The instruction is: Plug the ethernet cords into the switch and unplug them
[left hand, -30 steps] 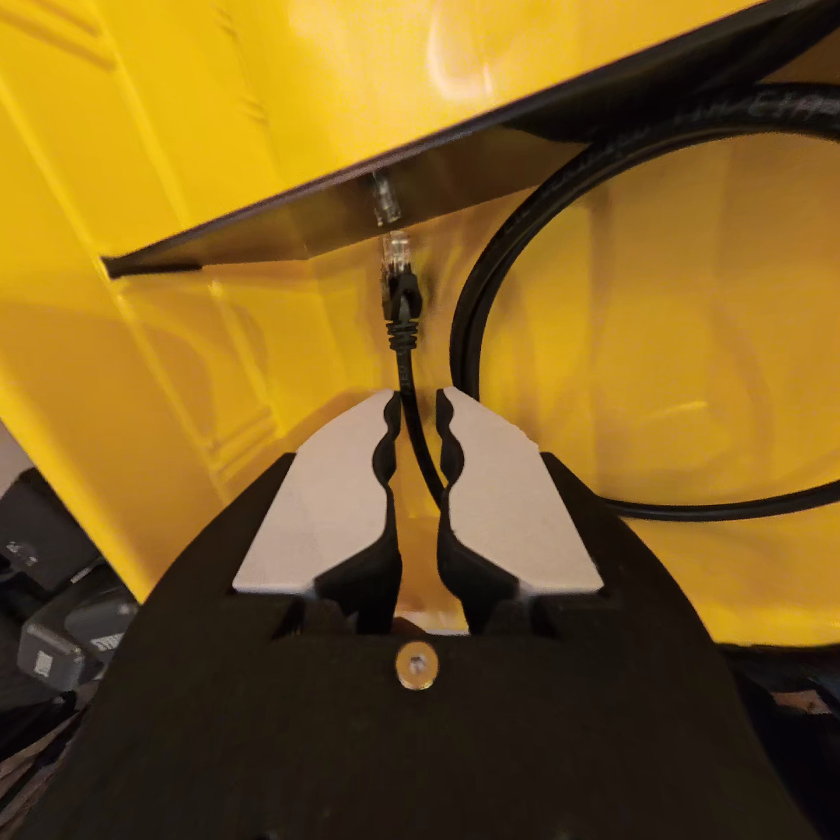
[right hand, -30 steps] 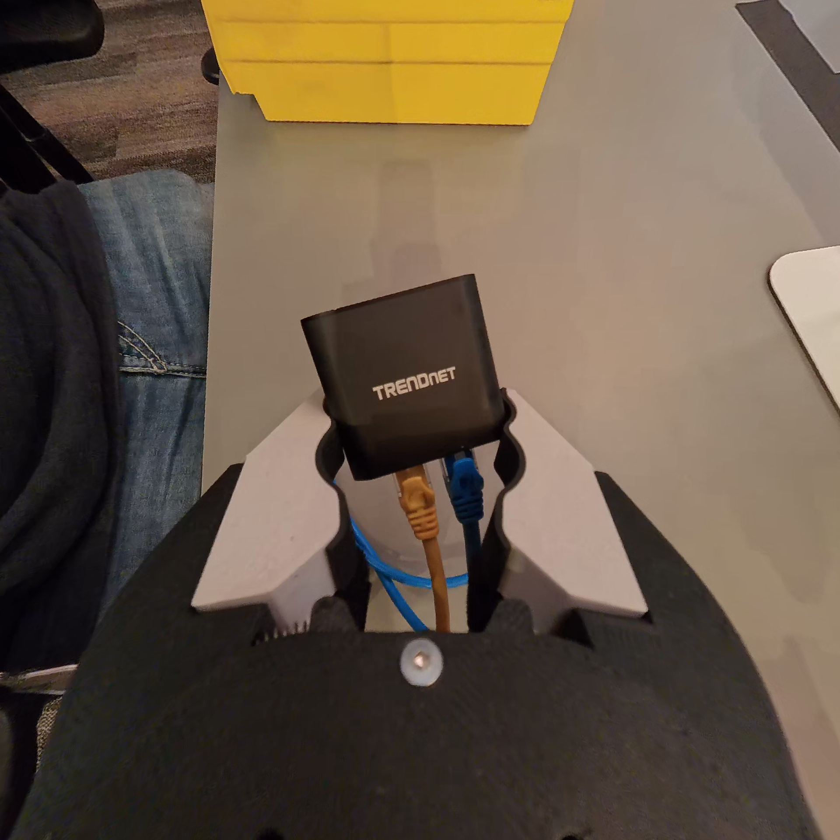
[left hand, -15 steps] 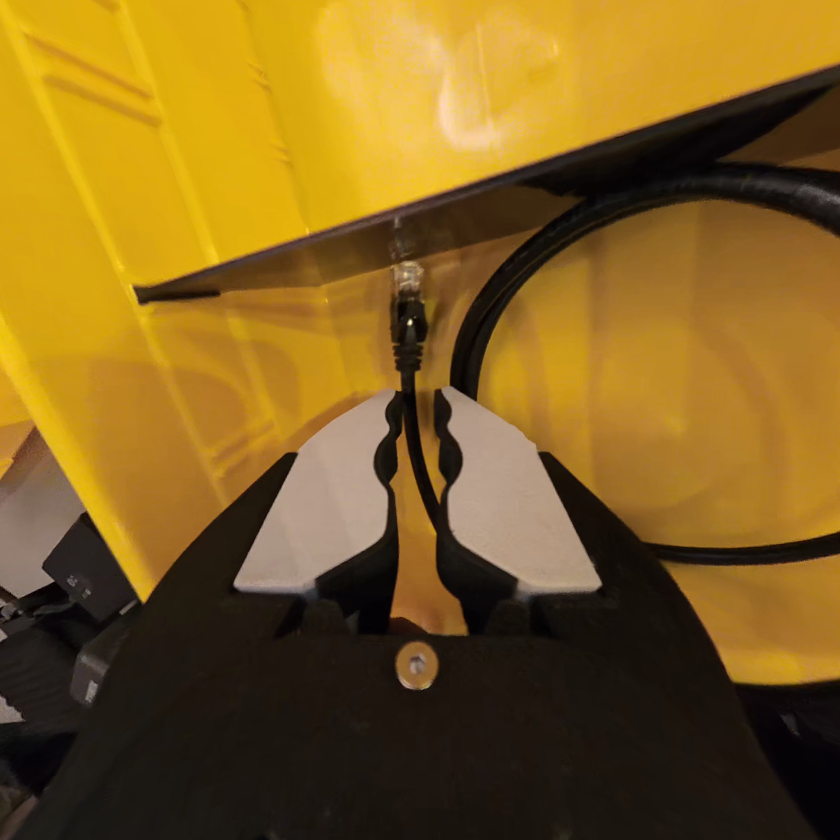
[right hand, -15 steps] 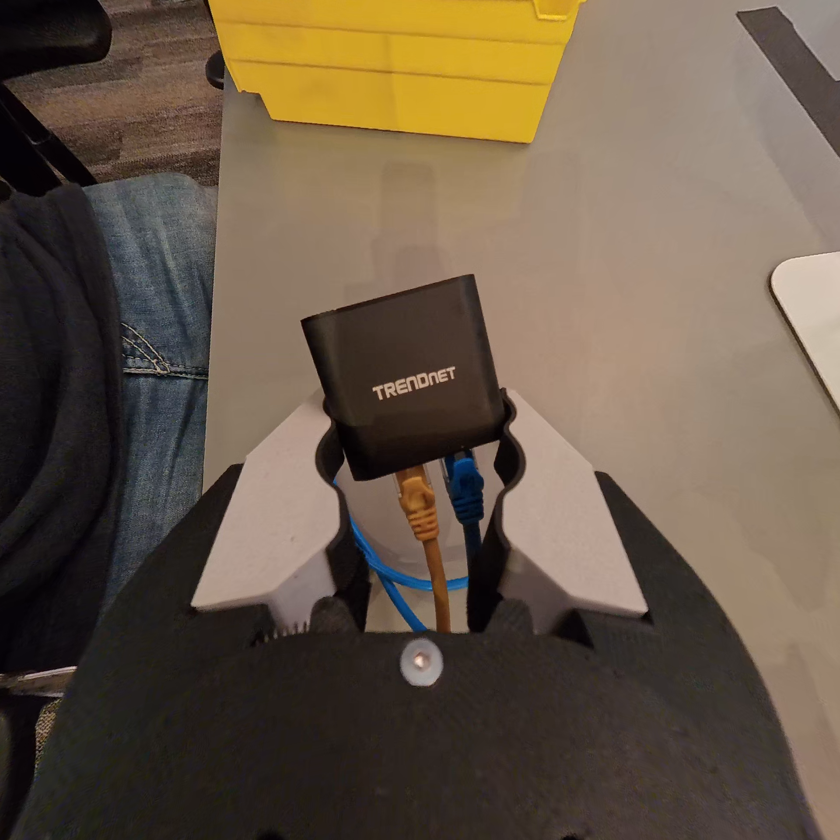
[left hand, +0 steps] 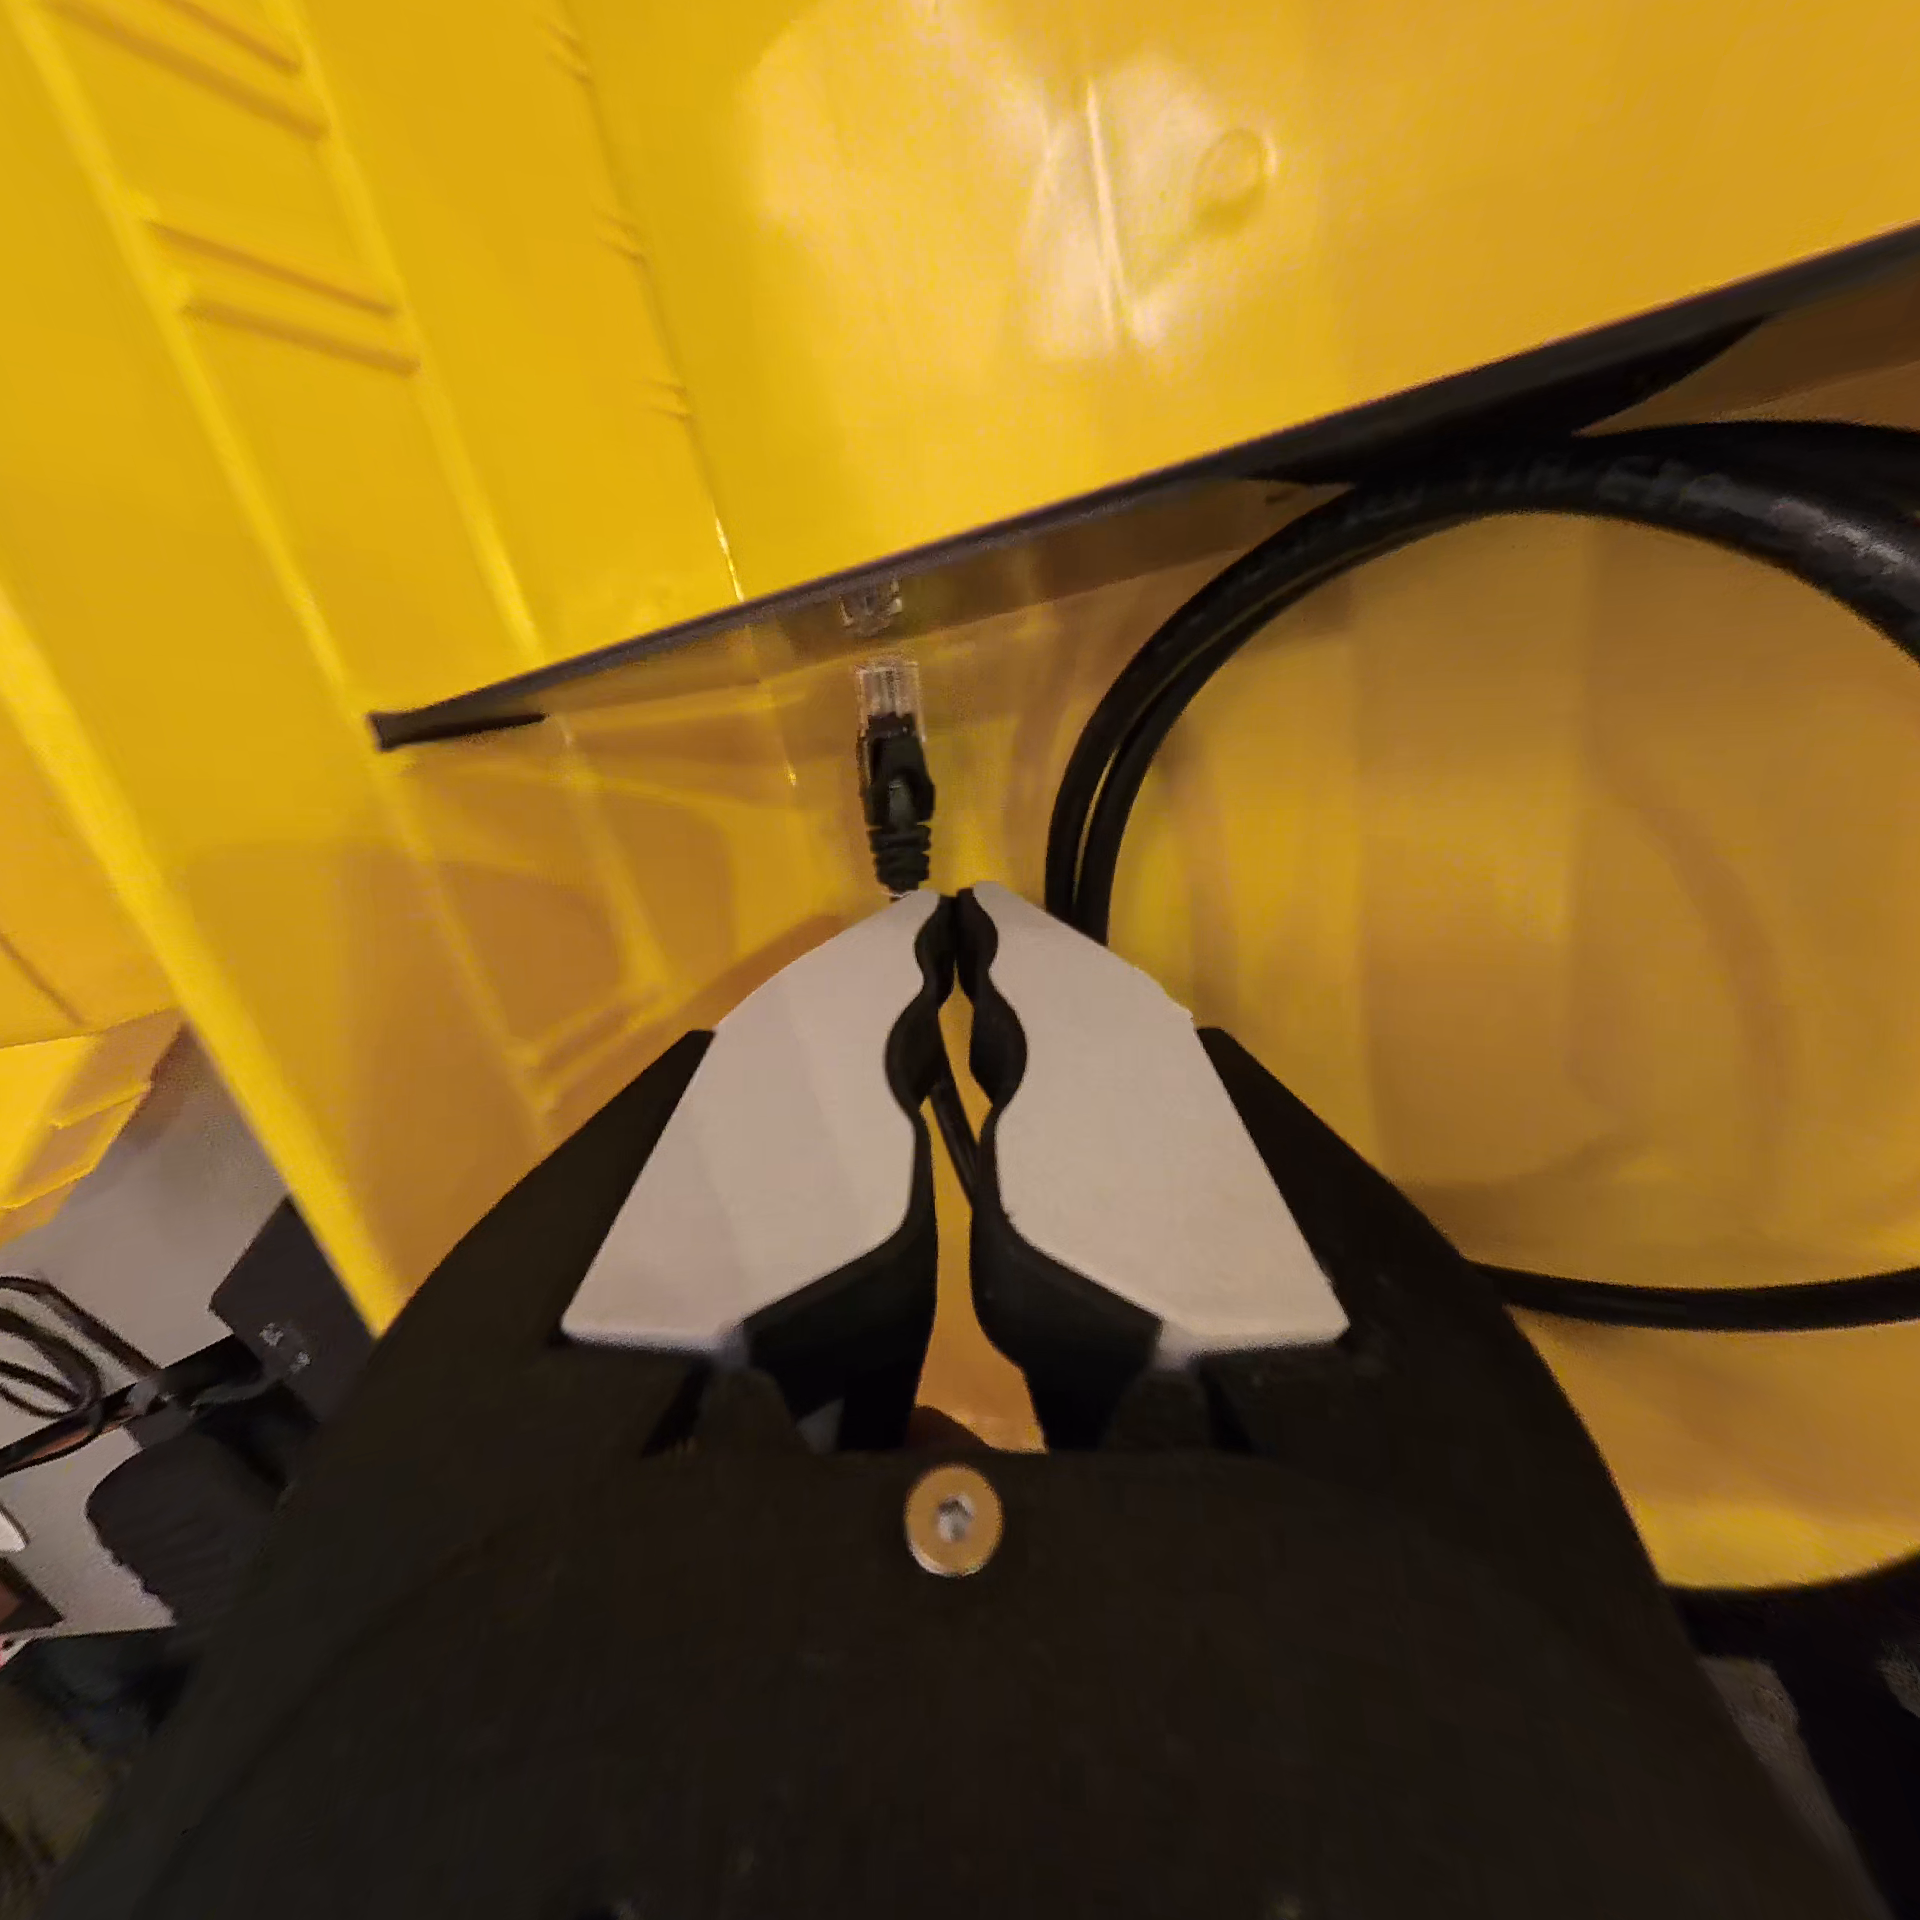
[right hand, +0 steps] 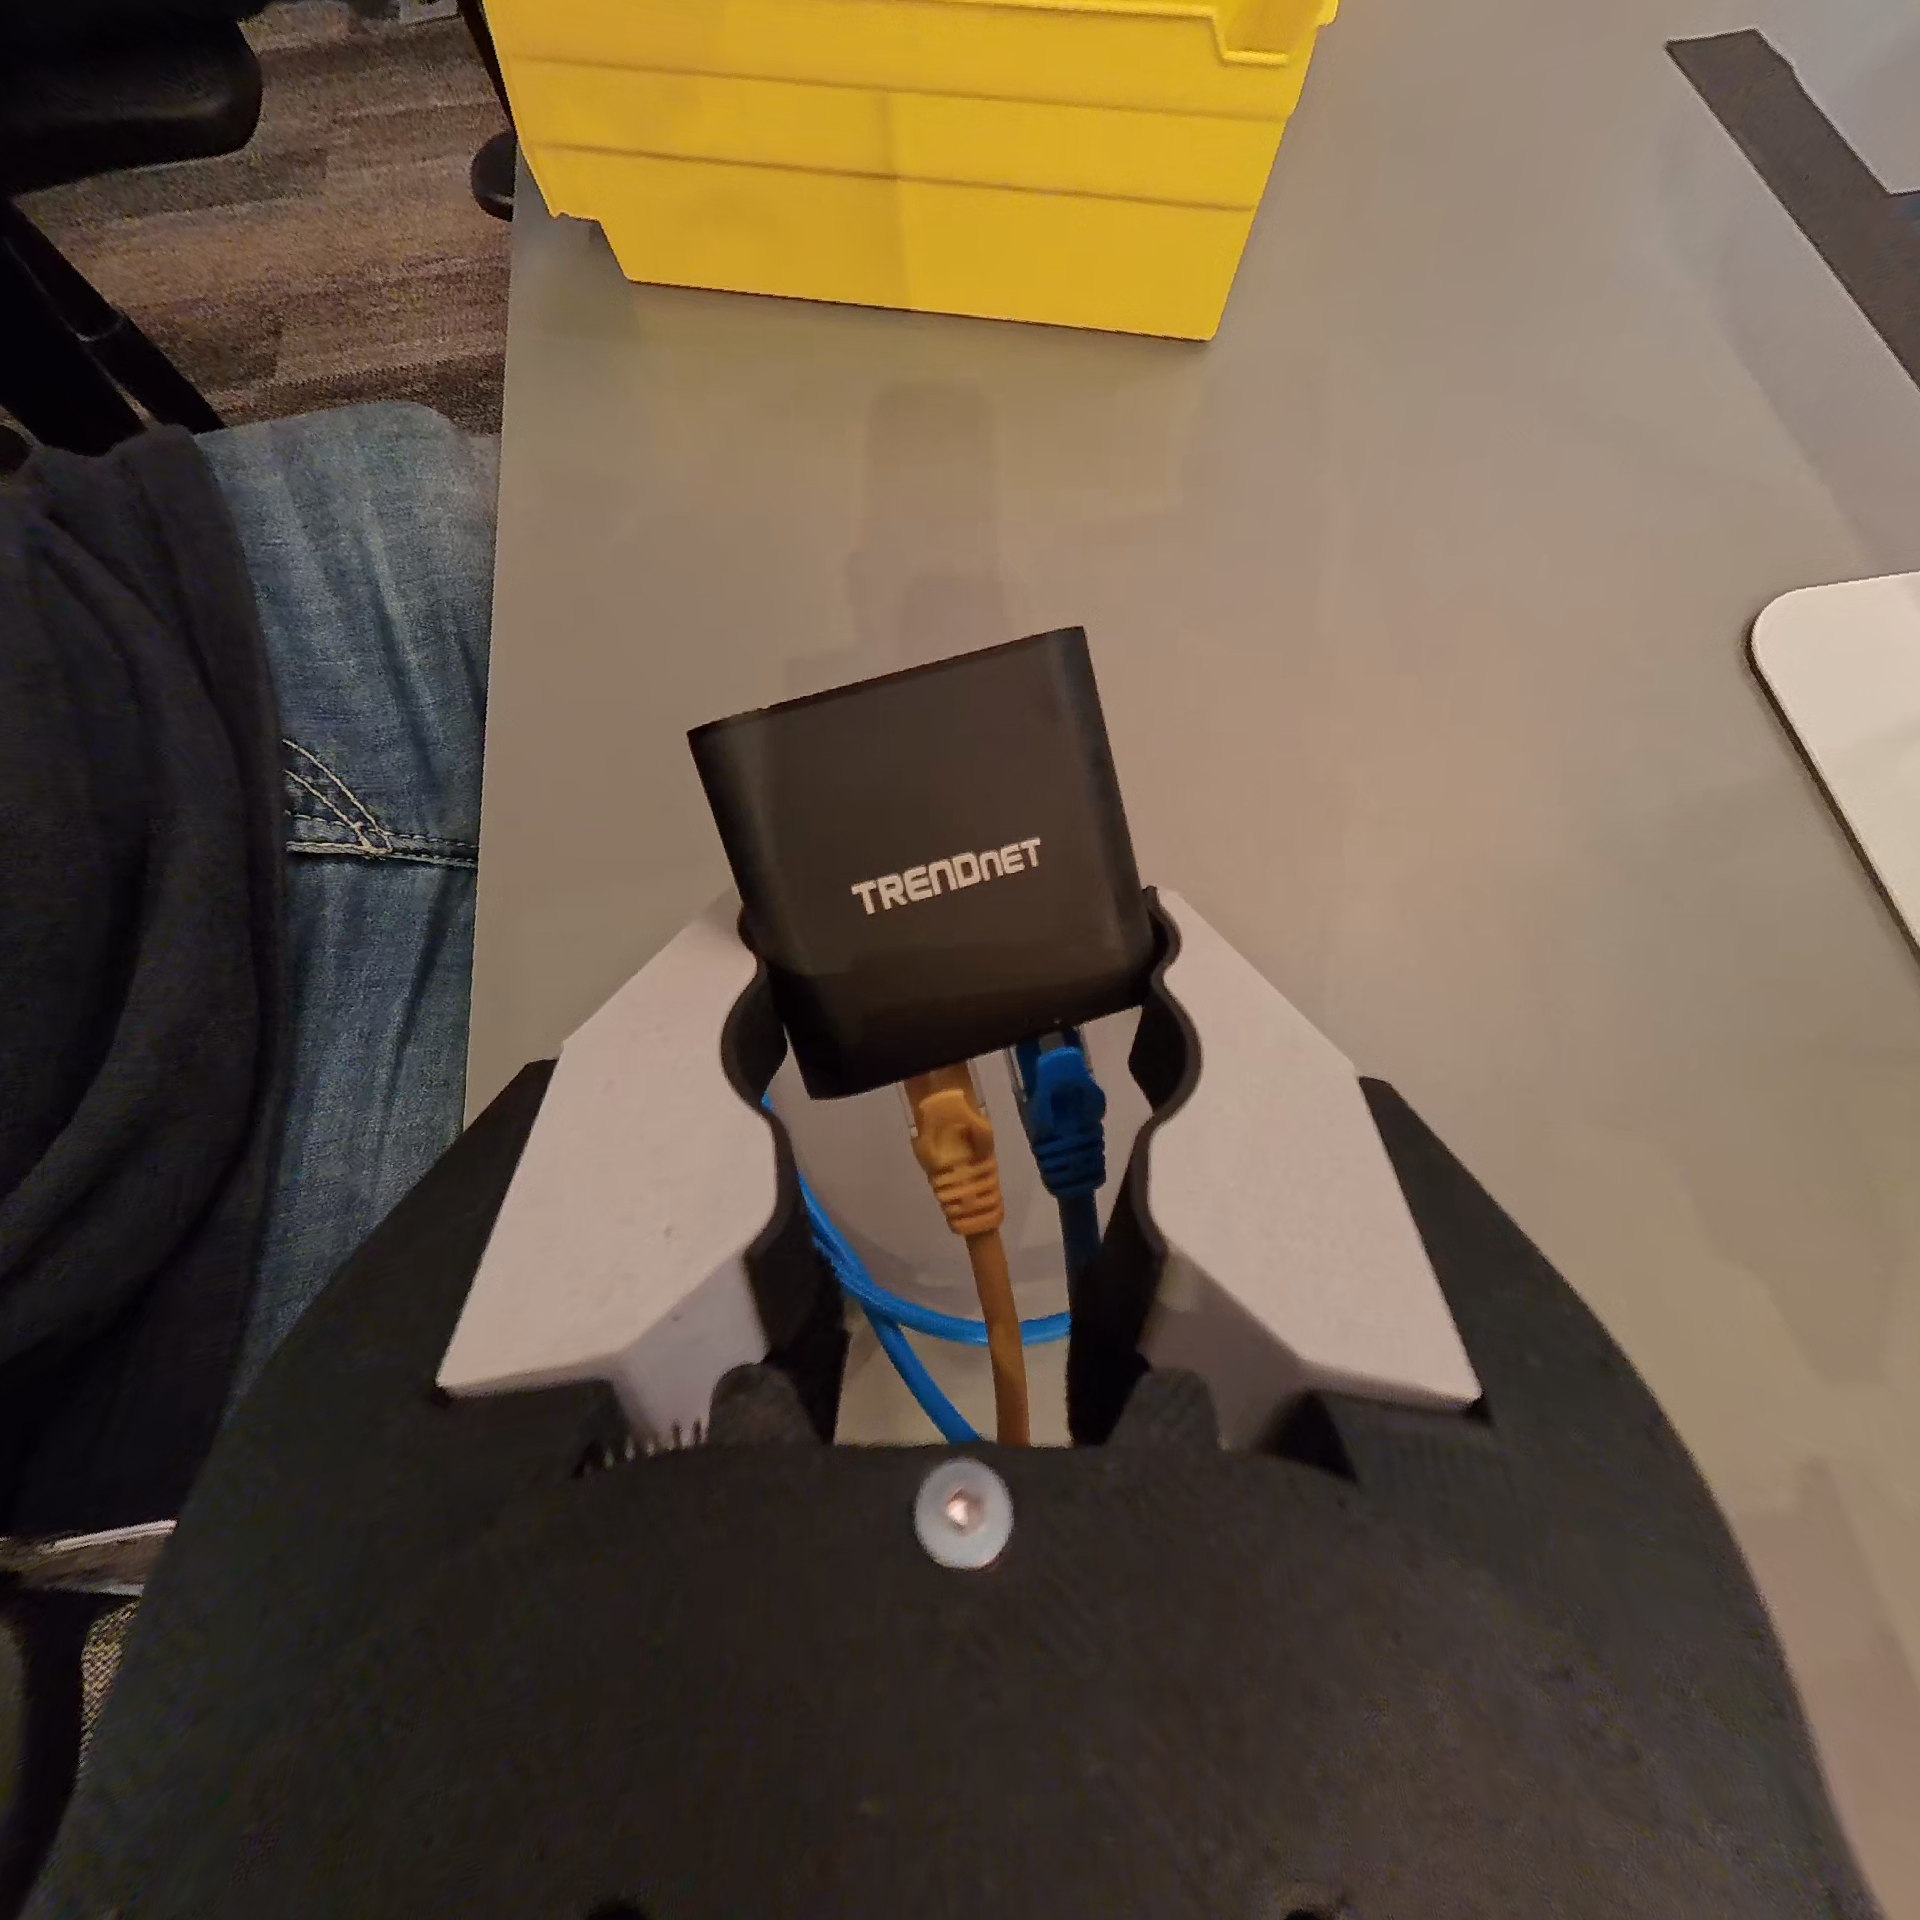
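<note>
In the right wrist view, a smooth grey tabletop (right hand: 1403, 727) fills most of the frame, with a yellow plastic bin (right hand: 904, 177) at its far edge, its top cut off. A person's blue-jeaned leg (right hand: 364, 727) sits along the table's left side. A white rounded slab (right hand: 1860, 748) at the right edge is cut off, so its kind is unclear.

The right gripper (right hand: 951, 925) has its jaws set wide and clamped on the sides of the small black box-shaped network switch (right hand: 925, 842), held above the table. An orange ethernet cord (right hand: 961, 1153) and a dark blue ethernet cord (right hand: 1060, 1127) are plugged into its near face (the ports themselves are hidden). A light blue cable loop (right hand: 914, 1325) lies beneath, partly hidden by the fingers.

In the left wrist view, inside a glossy yellow bin interior (left hand: 1455, 1039), the left gripper (left hand: 943, 906) is pinched nearly closed on a thin black ethernet cord (left hand: 891, 790), whose clear plug points at a dark divider strip (left hand: 1143, 488). The cord's coil (left hand: 1143, 727) runs off the right.
</note>
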{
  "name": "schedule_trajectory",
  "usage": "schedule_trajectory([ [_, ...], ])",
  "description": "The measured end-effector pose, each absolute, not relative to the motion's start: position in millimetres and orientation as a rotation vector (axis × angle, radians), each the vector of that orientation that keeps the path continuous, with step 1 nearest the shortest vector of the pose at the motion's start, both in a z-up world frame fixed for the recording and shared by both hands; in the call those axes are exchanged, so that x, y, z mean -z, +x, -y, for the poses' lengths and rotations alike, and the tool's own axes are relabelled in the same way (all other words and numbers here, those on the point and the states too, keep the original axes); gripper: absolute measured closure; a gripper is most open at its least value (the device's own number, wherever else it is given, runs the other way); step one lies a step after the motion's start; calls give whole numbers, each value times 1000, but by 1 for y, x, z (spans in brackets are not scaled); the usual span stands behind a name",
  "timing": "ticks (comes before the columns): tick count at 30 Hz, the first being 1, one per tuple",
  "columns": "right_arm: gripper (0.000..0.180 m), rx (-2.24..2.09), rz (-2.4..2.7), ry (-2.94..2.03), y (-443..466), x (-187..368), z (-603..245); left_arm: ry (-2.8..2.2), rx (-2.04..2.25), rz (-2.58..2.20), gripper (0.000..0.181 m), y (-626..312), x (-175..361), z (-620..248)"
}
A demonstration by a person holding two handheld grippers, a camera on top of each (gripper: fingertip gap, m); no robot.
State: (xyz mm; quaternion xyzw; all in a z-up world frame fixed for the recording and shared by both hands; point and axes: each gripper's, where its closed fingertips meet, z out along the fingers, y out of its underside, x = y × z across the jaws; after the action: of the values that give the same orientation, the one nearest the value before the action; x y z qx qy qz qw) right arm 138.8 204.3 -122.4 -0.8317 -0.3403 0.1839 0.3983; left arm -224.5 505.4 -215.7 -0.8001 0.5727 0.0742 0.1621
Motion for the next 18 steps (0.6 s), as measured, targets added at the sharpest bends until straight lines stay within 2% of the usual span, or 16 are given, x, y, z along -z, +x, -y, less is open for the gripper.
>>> schedule_trajectory([
  [6,113,-471,862,-2105,138,123,-204,-2262,-285,-1586,181,-227,207,-514],
  [7,113,-471,863,-2105,137,123,-204,-2253,-328,-1582,163,-228,208,-518],
  [11,114,-471,863,-2104,137,123,-204,-2272,-398,-1636,157,-229,224,-519],
  [14,114,-474,859,-2104,138,123,-204,-2310,-348,-1634,168,-226,227,-520],
  [18,113,-478,863,-2102,137,123,-205,-2415,-252,-1601,170,-226,229,-520],
])
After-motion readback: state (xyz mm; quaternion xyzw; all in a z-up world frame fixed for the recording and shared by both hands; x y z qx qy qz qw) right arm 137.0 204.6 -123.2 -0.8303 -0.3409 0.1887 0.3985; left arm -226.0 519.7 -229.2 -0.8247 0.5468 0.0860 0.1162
